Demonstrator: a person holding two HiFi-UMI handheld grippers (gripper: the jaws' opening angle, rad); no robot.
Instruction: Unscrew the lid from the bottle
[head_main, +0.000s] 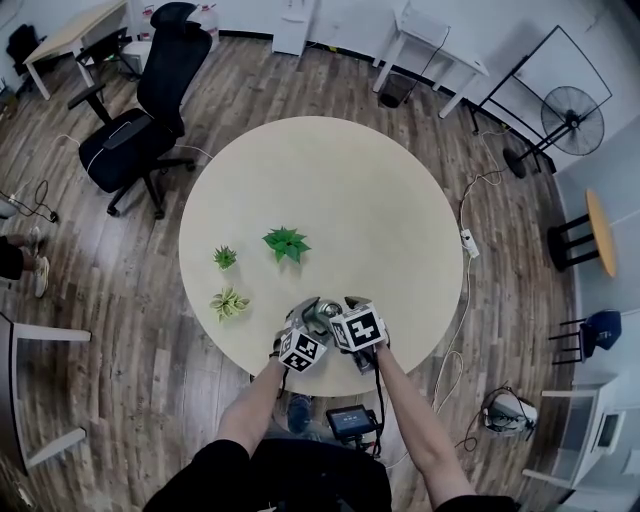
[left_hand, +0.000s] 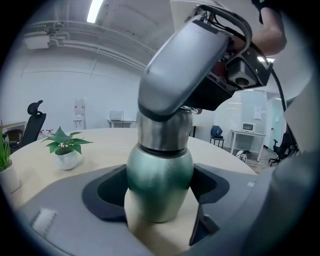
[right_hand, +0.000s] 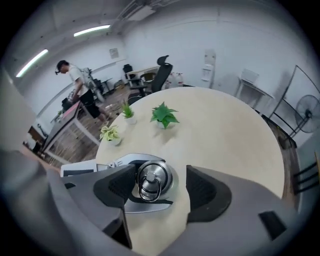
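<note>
A green bottle (left_hand: 160, 185) with a steel neck stands upright near the front edge of the round table (head_main: 380, 200). My left gripper (left_hand: 159, 196) is shut on its green body, a dark pad pressing each side. The steel lid (right_hand: 152, 180), seen from above with a ring handle on top, sits on the neck. My right gripper (right_hand: 163, 190) points steeply down over it and is open: its left pad is close to the lid, and a gap shows at the right pad. In the head view both grippers (head_main: 308, 325) (head_main: 332, 313) meet at the bottle (head_main: 318, 314).
Three small potted plants (head_main: 286, 243) (head_main: 225, 257) (head_main: 229, 302) stand on the table left of and beyond the bottle. A black office chair (head_main: 140, 120) is at the back left, a floor fan (head_main: 572, 120) at the right. A person (right_hand: 80, 85) stands far off.
</note>
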